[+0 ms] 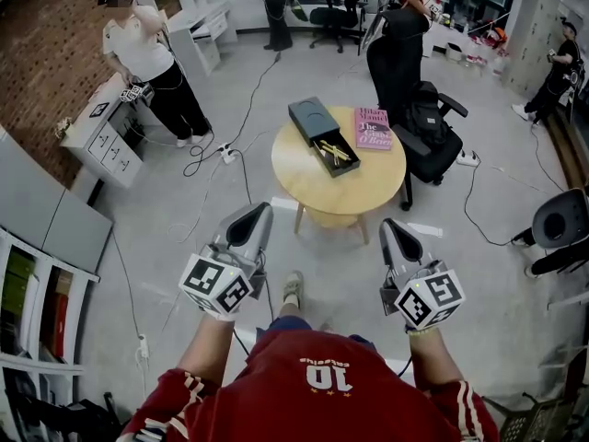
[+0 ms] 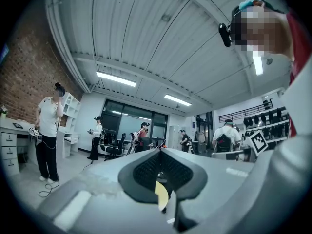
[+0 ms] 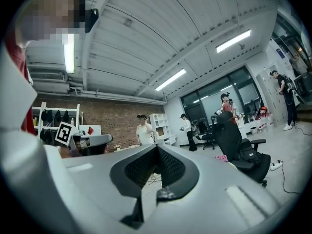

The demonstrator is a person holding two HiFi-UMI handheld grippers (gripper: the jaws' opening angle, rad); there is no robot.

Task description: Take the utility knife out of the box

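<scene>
Bright, even light from the ceiling strip lights (image 2: 116,79), soft shadows on the floor (image 1: 515,284). My two gripper views warp fisheye, black corners, close-up stuff blurry.

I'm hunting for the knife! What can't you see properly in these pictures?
- Head view: the box is open on the table, but the yellowish things inside are too small to tell apart.
- Head view: the title on the pink book is too small to read.
- Gripper views: the left claw and right claw, both shut, block the box.

Pink book (image 1: 373,129) on round wooden table (image 1: 368,190), black office chair (image 1: 396,67) beside it
</scene>
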